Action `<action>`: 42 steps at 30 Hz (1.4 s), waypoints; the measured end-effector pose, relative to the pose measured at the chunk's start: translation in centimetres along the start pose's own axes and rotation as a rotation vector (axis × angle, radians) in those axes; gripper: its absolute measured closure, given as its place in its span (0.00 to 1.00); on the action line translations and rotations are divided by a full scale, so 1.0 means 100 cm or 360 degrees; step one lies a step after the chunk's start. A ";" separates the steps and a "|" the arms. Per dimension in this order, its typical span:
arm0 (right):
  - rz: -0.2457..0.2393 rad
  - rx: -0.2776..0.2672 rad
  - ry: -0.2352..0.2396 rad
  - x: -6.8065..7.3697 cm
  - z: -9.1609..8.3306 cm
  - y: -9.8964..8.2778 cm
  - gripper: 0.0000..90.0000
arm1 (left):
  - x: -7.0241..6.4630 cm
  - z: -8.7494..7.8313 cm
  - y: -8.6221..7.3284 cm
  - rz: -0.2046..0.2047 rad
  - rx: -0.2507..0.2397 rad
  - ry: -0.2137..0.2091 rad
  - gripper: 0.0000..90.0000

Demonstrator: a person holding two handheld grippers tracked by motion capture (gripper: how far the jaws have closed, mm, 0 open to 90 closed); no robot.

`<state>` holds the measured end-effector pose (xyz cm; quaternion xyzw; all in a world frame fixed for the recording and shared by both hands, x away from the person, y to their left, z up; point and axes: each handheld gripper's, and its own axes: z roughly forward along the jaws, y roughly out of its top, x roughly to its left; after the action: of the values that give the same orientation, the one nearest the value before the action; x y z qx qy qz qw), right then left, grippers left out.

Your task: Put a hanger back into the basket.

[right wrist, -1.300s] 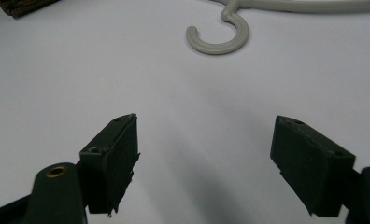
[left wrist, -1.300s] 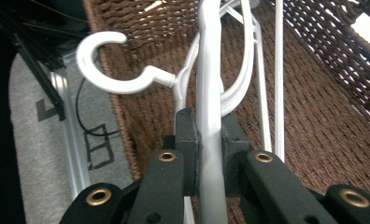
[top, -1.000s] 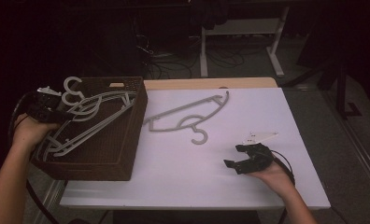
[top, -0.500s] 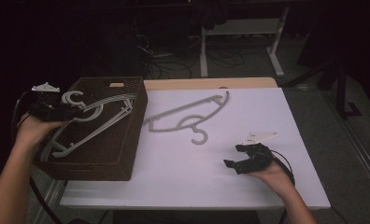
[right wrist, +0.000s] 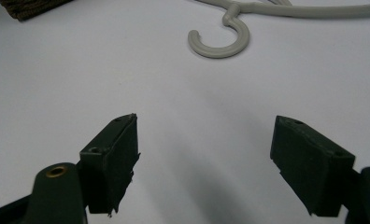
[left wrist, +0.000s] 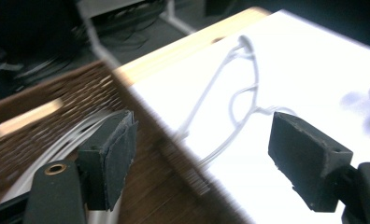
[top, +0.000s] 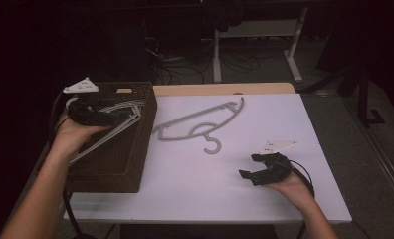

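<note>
Your left gripper (top: 93, 110) has swung from the basket's outer edge in over the brown woven basket (top: 120, 159), where grey hangers (top: 116, 115) lie, while the other grey hanger (top: 200, 127) on the white table (top: 284, 119) has stayed put. Its jaws stand wide apart and grip nothing. Your right gripper (top: 258, 168) rests low near the table's front, jaws spread just as wide and empty, with the loose hanger's hook (right wrist: 219, 41) well ahead of them.

The right gripper (right wrist: 204, 165) hangs over the white tabletop (right wrist: 80, 84), jaws spread wide with nothing between them. Ahead lies a grey hanger (right wrist: 230, 28) — its hook curls toward the gripper. A brown woven corner (right wrist: 26, 7) sits at upper left.
</note>
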<state>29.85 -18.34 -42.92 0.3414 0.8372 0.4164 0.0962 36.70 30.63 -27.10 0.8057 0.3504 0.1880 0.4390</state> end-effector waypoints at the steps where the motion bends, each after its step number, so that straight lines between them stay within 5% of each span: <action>1: 0.0000 0.0000 0.0001 0.000 0.000 0.000 0.25 | -0.014 0.007 0.004 0.0024 -0.0024 -0.0046 0.25; 3: 0.0002 0.0000 0.0002 0.000 0.000 0.000 0.25 | -0.014 0.007 0.004 0.0024 -0.0024 -0.0046 0.25; 4: 0.0007 -0.0002 0.0006 0.000 0.000 0.001 0.25 | -0.035 0.020 0.008 0.0047 -0.0053 -0.0118 0.24; 12: 0.0004 -0.0010 0.0012 0.000 0.000 0.002 0.26 | -0.072 0.057 0.002 0.0070 -0.0042 -0.0279 0.19; 29: 0.0010 -0.0031 0.0023 -0.003 -0.001 0.015 0.27 | -0.118 0.121 -0.044 0.0104 -0.0001 -0.0438 0.00; 35: 0.0030 -0.0052 0.0012 -0.007 0.002 0.028 0.29 | -0.117 0.131 -0.054 0.0125 0.0014 -0.0379 0.01; 42: 0.0027 -0.0053 0.0021 -0.008 0.005 0.032 0.29 | -0.108 0.153 -0.056 0.0068 0.0028 -0.0250 0.31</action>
<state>32.26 -17.16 -40.89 0.3440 0.8278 0.4334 0.0927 36.37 16.01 -40.09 0.8291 0.2992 0.1303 0.4540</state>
